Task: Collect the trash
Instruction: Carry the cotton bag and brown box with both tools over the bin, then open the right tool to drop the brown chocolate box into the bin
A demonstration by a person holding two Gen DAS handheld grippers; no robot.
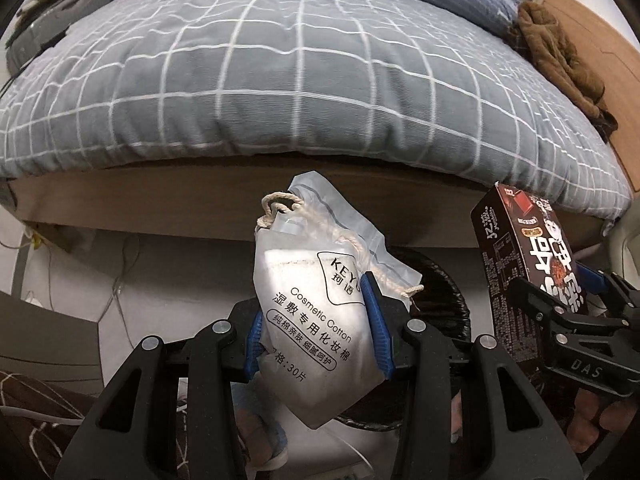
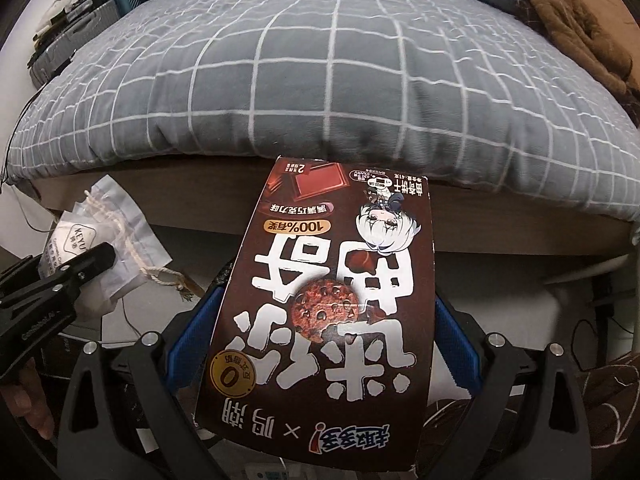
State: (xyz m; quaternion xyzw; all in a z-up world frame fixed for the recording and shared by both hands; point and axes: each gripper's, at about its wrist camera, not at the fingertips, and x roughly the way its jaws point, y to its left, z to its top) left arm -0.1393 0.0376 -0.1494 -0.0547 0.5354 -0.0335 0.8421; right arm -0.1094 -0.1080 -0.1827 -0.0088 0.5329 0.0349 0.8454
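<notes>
Two packs (image 1: 316,312) (image 2: 320,320) between clamped fingers (image 1: 378,328).

I count two grippers, my left (image 1: 316,332) and my right (image 2: 324,344). One cotton-pad pouch (image 1: 316,312). One cookie box (image 2: 320,312). One black bin (image 1: 444,292) below. One bed (image 1: 280,80), one brown garment (image 1: 560,56) at its right edge.
</notes>
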